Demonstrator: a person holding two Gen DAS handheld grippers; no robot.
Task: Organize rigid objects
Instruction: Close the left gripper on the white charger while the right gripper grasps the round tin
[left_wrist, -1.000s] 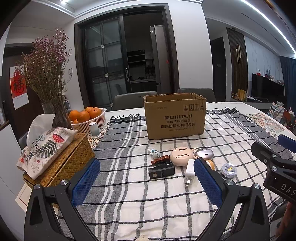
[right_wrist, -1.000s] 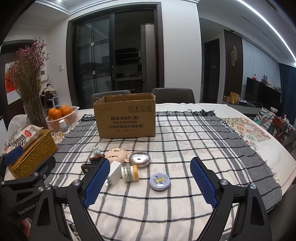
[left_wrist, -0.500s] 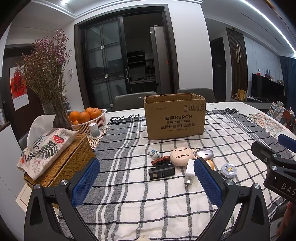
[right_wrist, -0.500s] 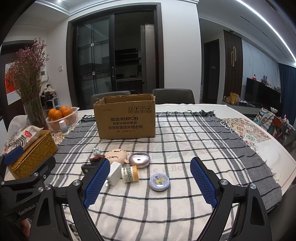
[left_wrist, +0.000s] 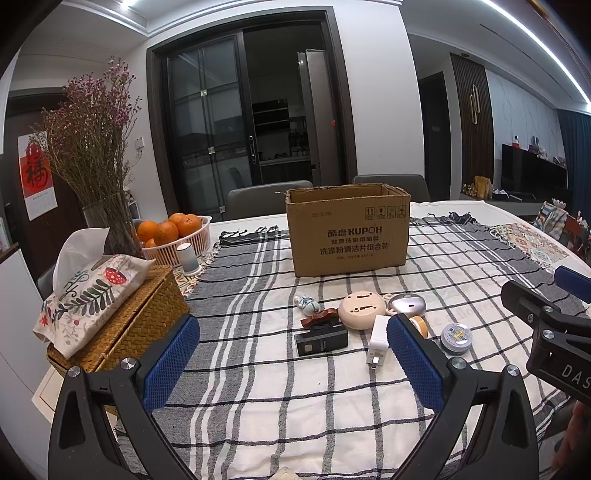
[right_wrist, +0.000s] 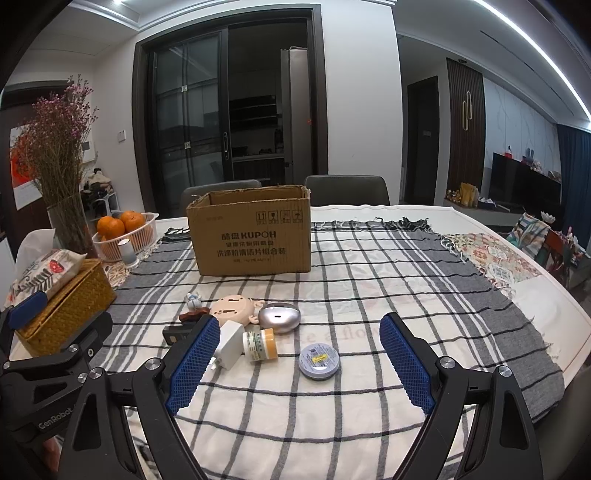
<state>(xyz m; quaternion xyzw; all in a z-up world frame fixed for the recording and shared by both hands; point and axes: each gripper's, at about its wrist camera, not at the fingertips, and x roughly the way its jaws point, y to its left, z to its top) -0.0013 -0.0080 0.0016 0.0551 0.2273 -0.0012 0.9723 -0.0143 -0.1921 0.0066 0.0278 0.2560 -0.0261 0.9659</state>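
- A checked tablecloth (right_wrist: 369, 295) is spread over the table
- An open-topped cardboard box (right_wrist: 253, 236) is stood upright at the far middle of the cloth
- A woven tissue box (left_wrist: 140, 317) is placed at the left edge
- The left gripper (left_wrist: 291, 354) is held with its fingers wide apart, nothing between them
- The right gripper (right_wrist: 299, 354) is likewise spread wide and empty
- Small items are clustered near the box: a beige round device (right_wrist: 232, 310), a silver oval case (right_wrist: 279, 317), a white plug (right_wrist: 231, 343), a small jar (right_wrist: 260, 345) lying on its side, a round tin (right_wrist: 319, 362)

Black tool (right_wrist: 299, 354), blue mesh pads (right_wrist: 194, 360)
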